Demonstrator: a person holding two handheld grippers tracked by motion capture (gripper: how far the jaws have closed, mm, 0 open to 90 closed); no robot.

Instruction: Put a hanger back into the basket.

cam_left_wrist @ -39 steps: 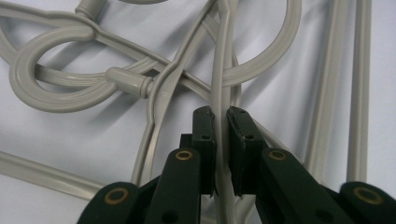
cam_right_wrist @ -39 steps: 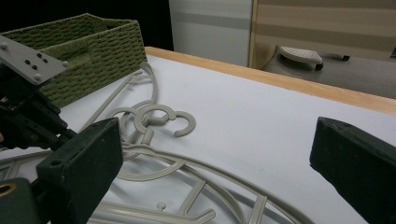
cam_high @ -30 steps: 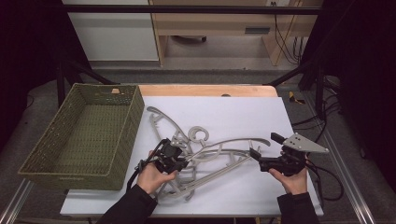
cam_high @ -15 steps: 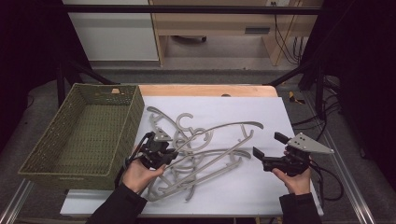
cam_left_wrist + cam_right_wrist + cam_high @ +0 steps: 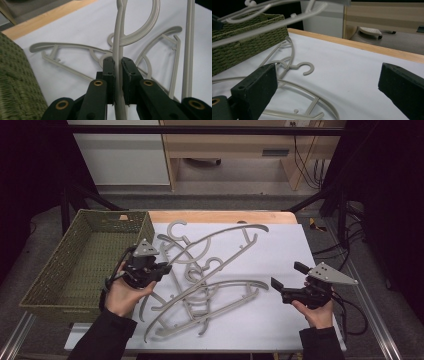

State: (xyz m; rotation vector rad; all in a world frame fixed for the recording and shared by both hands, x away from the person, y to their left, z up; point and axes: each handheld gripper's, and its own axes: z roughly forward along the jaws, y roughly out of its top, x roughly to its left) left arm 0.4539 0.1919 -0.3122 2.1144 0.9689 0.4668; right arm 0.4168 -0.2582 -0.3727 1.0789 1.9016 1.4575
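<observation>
Grey hanger point(image 5: 119, 30), clamped, probably hides its own hook.

The place looks like a lab or recording studio set up for data capture. A wooden desk point(image 5: 220, 216) under a white sheet point(image 5: 280, 255) stands inside a black metal frame point(image 5: 200, 130) with aluminium rails point(image 5: 372, 330) along its sides. Dark curtains point(image 5: 390, 195) close both flanks, cables point(image 5: 305, 165) hang at the back right corner, and a white cabinet point(image 5: 120, 152) stands behind on grey carpet.
</observation>
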